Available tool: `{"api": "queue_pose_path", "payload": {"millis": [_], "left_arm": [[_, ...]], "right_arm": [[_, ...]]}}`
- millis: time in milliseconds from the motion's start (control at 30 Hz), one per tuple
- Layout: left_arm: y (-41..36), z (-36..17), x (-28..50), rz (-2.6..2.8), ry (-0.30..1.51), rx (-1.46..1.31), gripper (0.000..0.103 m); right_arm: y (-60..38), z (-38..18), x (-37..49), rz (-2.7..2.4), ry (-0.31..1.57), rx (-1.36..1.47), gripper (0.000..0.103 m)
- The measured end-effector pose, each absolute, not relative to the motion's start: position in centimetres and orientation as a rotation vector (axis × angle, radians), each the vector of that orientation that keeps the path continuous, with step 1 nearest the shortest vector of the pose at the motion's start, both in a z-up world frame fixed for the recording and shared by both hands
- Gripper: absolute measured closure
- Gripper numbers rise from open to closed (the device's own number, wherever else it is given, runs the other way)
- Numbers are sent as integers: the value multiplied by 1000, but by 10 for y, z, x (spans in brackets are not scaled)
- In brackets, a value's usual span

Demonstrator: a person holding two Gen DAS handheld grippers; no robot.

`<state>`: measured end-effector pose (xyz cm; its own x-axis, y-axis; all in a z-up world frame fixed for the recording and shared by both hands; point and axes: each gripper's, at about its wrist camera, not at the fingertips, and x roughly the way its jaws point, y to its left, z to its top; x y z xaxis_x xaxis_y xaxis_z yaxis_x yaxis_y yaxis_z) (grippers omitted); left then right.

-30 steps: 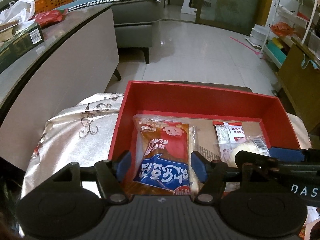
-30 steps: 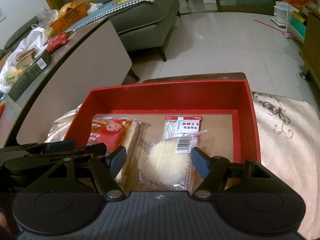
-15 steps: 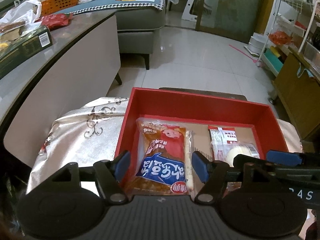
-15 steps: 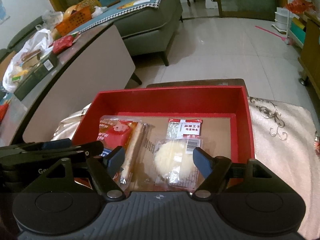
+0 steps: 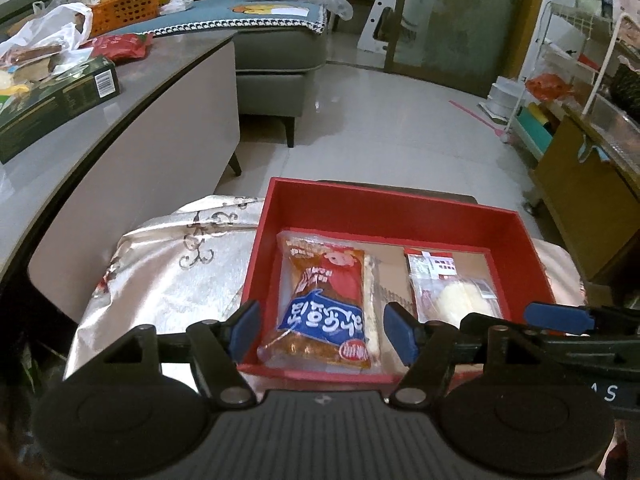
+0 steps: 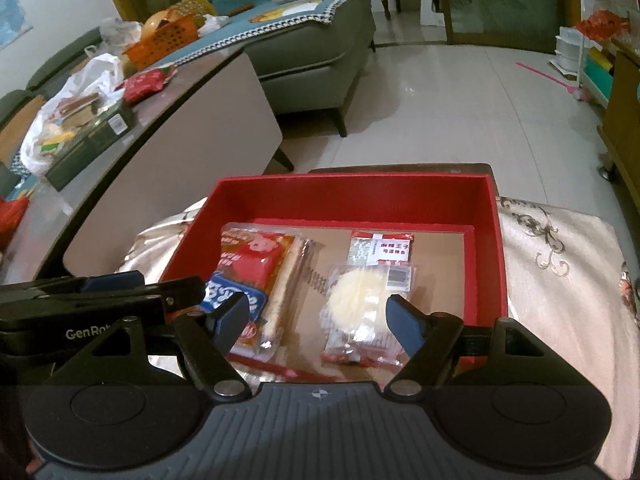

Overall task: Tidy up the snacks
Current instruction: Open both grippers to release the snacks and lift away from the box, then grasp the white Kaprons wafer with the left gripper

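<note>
A red box (image 5: 384, 208) (image 6: 352, 190) stands on a silver patterned cloth (image 5: 176, 272). Inside lie an orange-and-blue snack bag (image 5: 328, 304) (image 6: 248, 268) on the left, a clear-wrapped pale round pastry (image 5: 460, 300) (image 6: 360, 296) on the right, and a small red-and-white packet (image 5: 432, 264) (image 6: 380, 246) behind it. My left gripper (image 5: 322, 332) is open and empty above the box's near edge, in front of the snack bag. My right gripper (image 6: 316, 320) is open and empty, in front of the pastry. Each gripper shows in the other's view.
A long grey counter (image 5: 120, 92) at the left holds a dark green box (image 5: 56, 100), plastic bags and an orange basket (image 5: 124, 12). A grey sofa (image 5: 276, 52) stands beyond. A wooden cabinet (image 5: 580, 200) and wire shelves (image 5: 576, 60) are at the right. Tiled floor lies behind the box.
Both grippers have pulled back and up from the box, so the box and snacks look farther away. Both stayed open; the snacks have not moved.
</note>
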<state>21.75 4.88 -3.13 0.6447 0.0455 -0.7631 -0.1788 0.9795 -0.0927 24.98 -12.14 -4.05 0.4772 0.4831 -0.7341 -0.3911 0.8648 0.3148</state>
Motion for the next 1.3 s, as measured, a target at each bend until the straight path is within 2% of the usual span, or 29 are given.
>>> {"api": "queue_pose_path", "payload": {"millis": [367,833,1300], "left_arm": [[52,-28,177,88,879,-180,41],[38,-58,118,50,999,-154,41],[25,-110,132,-124,1162,-84,40]], "right_arm": [[-133,-36,218,537,951,101,20],[-144,-50,154,568,1040,52,18],[-172,-72,126,537,1121,67,16]]}}
